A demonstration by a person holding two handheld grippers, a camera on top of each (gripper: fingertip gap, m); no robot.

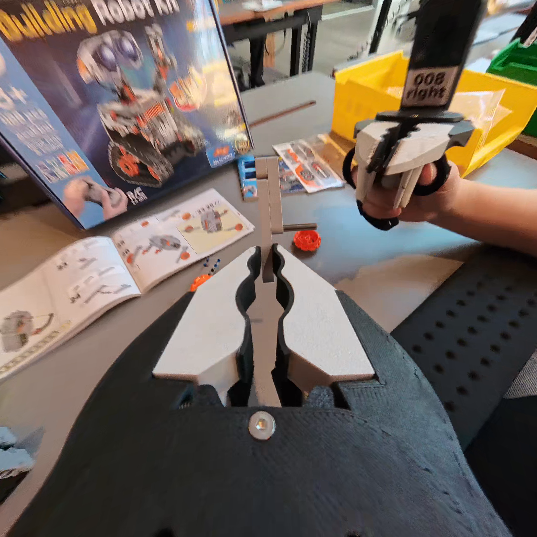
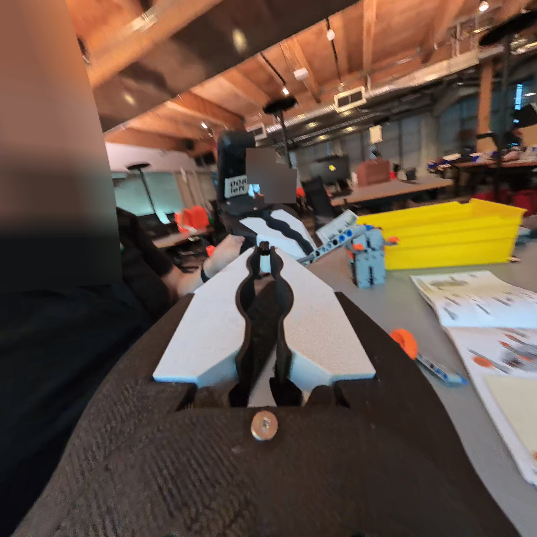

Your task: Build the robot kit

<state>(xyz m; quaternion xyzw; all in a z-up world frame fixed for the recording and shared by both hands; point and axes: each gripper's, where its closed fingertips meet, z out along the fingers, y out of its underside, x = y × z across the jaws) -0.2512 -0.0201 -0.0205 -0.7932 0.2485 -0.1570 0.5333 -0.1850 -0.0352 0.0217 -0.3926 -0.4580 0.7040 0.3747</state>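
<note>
Two tools are in use: the left tool (image 1: 265,255) is clamped on a grey plastic beam assembly (image 1: 268,203) with one dark axle sticking out sideways, held upright above the grey tabletop (image 1: 363,261); the right tool (image 2: 263,252), raised in a hand (image 1: 421,200), pinches a small black-and-white peg (image 2: 263,252). Two orange toothed wheels (image 1: 307,240) lie on the tabletop near one open instruction booklet (image 1: 122,261). One blue kit box (image 1: 116,101) stands behind, one yellow plastic bin (image 1: 363,96) beyond.
</note>
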